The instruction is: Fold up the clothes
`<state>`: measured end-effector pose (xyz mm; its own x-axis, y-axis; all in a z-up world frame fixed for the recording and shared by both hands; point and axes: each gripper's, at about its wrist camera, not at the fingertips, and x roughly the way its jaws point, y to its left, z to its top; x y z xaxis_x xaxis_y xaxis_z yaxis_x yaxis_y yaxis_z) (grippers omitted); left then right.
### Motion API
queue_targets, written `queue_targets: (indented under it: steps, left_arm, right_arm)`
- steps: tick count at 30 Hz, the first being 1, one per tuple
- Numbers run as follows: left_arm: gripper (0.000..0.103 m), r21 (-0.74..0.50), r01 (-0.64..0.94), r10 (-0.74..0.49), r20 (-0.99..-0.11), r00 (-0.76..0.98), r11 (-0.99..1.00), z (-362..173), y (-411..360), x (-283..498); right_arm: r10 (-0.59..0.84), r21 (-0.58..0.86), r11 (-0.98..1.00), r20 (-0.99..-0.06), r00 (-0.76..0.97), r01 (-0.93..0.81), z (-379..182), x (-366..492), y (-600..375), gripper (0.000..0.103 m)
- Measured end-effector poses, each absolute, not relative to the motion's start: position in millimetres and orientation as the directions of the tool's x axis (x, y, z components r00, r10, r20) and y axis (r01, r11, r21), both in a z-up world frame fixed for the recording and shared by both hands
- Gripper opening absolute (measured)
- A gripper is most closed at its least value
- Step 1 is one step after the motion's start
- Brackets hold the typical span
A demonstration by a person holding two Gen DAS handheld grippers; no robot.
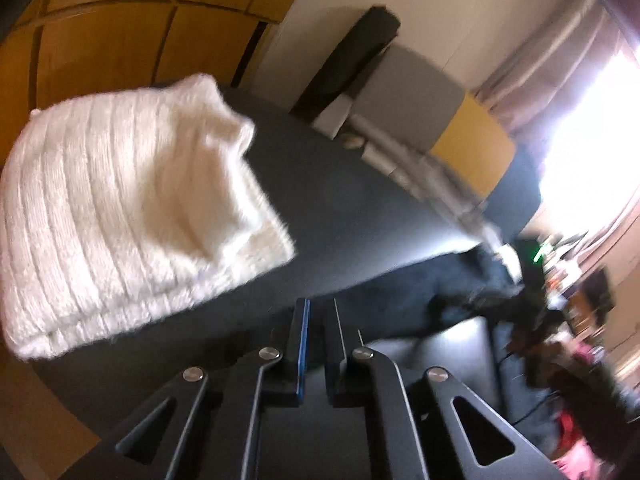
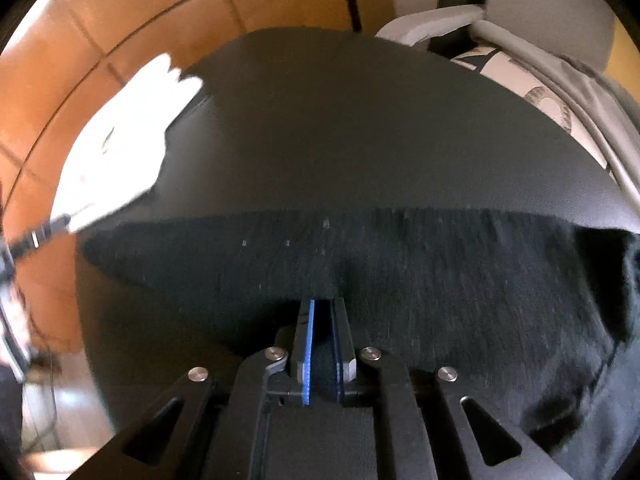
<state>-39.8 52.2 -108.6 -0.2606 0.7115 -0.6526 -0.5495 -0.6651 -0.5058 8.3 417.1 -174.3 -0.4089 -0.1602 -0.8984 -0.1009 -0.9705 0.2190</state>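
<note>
Black garment [image 2: 400,280] is pinched in the right claw [image 2: 323,308]; left claw [image 1: 318,308] closed, empty; no writing legible.

The folded white ribbed knit garment [image 1: 120,208] lies on the round dark bench [image 1: 360,200], ahead and to the left of the left tongs [image 1: 318,308], at the bench's left edge. The black fabric garment [image 2: 400,280] lies on the bench directly ahead of the right tongs [image 2: 323,304], with a fold of it between their jaws. Beyond the far edge of the bench, ahead and to the right of both tongs, stands a grey upholstered chair [image 1: 404,92]. The tiled floor [image 2: 120,40] surrounds the bench to the left.
</note>
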Motion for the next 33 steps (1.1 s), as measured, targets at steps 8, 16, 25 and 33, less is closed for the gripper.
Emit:
queue_targets:
  steps: [8,16,25,33]
  left_arm:
    - [0.015,-0.408,-0.436,0.566,-0.752,-0.338,-0.803,-114,27,-48]
    - [0.046,-0.570,-0.383,0.672,-0.706,-0.223,-0.727,-151,-2,-33]
    - [0.057,-0.446,-0.584,0.634,-0.757,-0.158,-0.678,-166,39,-27]
    - [0.005,-0.502,-0.530,0.656,-0.740,-0.146,-0.684,-166,50,-41]
  right_arm:
    - [-0.228,0.286,-0.953,-0.891,-0.392,-0.097,-172,43,413,0.022]
    - [-0.238,0.303,-0.952,-0.822,-0.517,-0.045,-153,56,392,0.041]
    - [-0.169,0.172,-0.984,-0.838,-0.518,0.042,-165,53,350,0.062]
    - [-0.060,0.086,-0.996,-0.842,-0.537,-0.024,-174,57,358,0.047]
